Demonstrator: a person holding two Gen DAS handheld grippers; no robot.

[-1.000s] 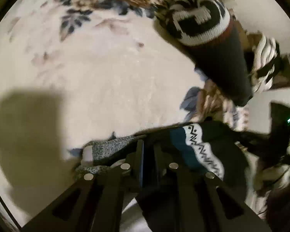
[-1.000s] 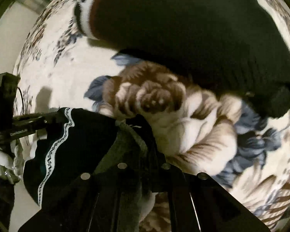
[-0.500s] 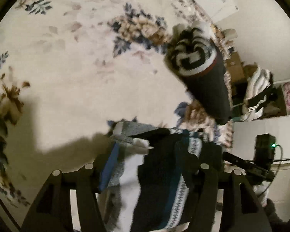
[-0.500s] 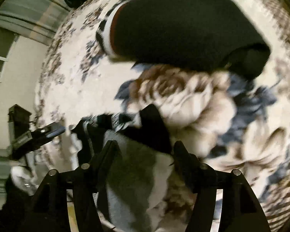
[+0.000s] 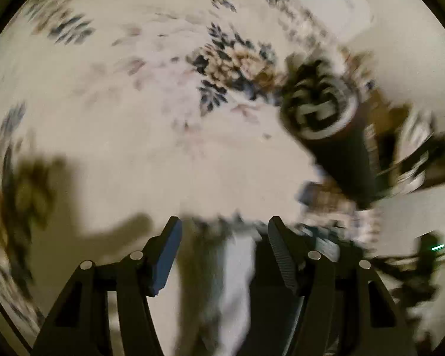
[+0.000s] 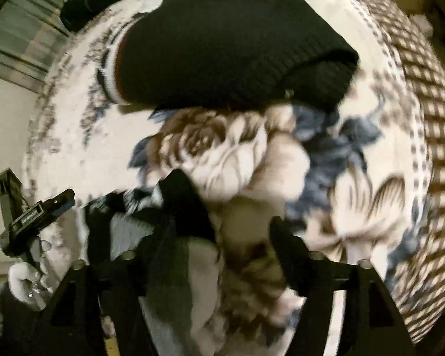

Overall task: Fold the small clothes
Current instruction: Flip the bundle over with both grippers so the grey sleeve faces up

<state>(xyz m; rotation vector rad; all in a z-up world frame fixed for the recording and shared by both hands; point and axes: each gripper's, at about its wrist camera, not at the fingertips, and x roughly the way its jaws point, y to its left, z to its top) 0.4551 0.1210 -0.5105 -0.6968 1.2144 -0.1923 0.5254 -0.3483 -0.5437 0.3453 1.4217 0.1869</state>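
A small dark garment with grey, white and teal patterned parts (image 5: 240,267) lies on the floral blanket (image 5: 163,148) just below my left gripper (image 5: 224,237), whose jaws stand wide open and hold nothing. In the right wrist view the same garment (image 6: 169,225) lies bunched under my right gripper (image 6: 219,231), also wide open and empty. A folded black knit piece with a striped white and red cuff (image 6: 231,47) lies beyond it; it also shows in the left wrist view (image 5: 335,136). Both views are blurred.
The blanket with brown and blue flowers (image 6: 341,163) covers the surface, with a checked border (image 6: 430,118) at the right. The left gripper and gloved hand (image 6: 32,222) show at the right view's left edge. More clothes (image 5: 415,148) lie at the far right.
Both grippers opened and let go of the dark garment, which dropped onto the blanket. Both have since pulled back and up from it.
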